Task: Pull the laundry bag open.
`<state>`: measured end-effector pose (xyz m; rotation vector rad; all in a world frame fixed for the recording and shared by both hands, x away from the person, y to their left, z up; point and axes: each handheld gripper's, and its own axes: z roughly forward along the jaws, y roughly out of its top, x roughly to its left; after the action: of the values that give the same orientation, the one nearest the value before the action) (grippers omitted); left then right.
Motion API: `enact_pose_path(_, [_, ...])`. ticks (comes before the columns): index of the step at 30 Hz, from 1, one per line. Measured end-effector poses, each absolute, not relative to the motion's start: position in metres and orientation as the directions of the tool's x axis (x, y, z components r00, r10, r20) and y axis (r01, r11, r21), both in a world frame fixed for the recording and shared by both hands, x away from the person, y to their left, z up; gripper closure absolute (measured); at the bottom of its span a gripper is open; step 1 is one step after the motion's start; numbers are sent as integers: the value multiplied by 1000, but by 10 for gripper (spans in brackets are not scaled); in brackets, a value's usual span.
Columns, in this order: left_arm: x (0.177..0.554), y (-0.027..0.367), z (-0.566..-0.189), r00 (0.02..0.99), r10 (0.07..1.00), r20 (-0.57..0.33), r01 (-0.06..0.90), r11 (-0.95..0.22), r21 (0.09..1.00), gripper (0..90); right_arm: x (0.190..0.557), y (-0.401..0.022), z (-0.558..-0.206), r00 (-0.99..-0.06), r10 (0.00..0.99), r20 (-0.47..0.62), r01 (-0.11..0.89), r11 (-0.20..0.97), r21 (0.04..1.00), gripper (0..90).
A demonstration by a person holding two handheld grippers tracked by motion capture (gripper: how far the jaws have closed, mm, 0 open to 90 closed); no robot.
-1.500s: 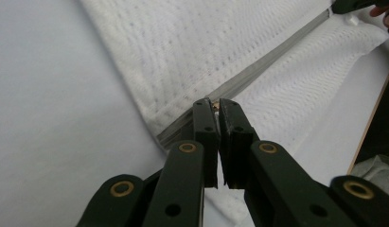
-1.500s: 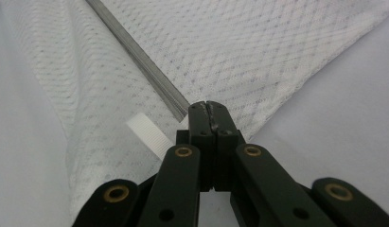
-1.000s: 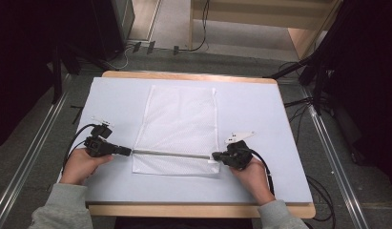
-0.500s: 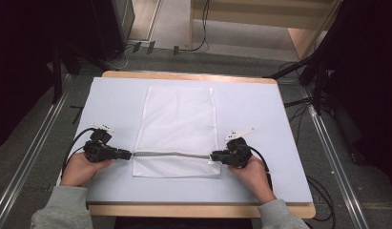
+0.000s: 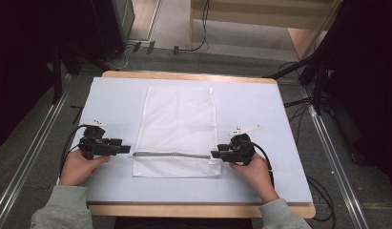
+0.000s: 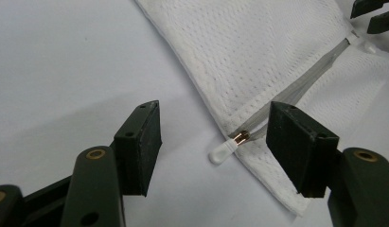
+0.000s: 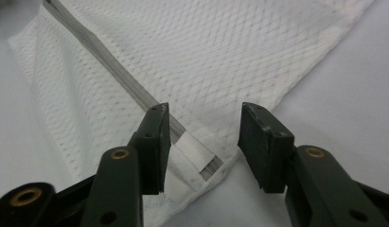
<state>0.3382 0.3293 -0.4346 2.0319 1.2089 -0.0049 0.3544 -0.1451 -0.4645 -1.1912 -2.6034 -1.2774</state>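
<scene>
Mesh laundry bag (image 5: pixel 177 131) flat, white, grey zipper (image 5: pixel 172 154) closed; left gripper (image 6: pixel 216 146), right gripper (image 7: pixel 204 146) just released, jaws apart.

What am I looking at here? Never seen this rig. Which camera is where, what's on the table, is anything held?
No robot arm: a person holds a two-jaw tool in each hand. The high view looks down on the table from above the person. There the left gripper and right gripper sit at either end of a zipper on a white mesh bag lying flat. The other two pictures come from cameras riding on the grippers, looking along their black jaws. The left gripper view shows the zipper pull between open jaws, untouched. The right gripper view shows the bag's other zipper end between open jaws. Both pairs of jaws have just been opening; nothing is held.
</scene>
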Motion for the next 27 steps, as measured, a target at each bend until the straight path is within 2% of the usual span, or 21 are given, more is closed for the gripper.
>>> enact_pose_path(7, [341,334,-435,538,770,-343,752,-256,607,368,356,-157,-463,-697,650,303,629,350,695,476])
enact_pose_path(27, [358,345,-440,475,813,-337,789,-223,573,367,358,-196,-464,-607,750,265,646,271,714,411])
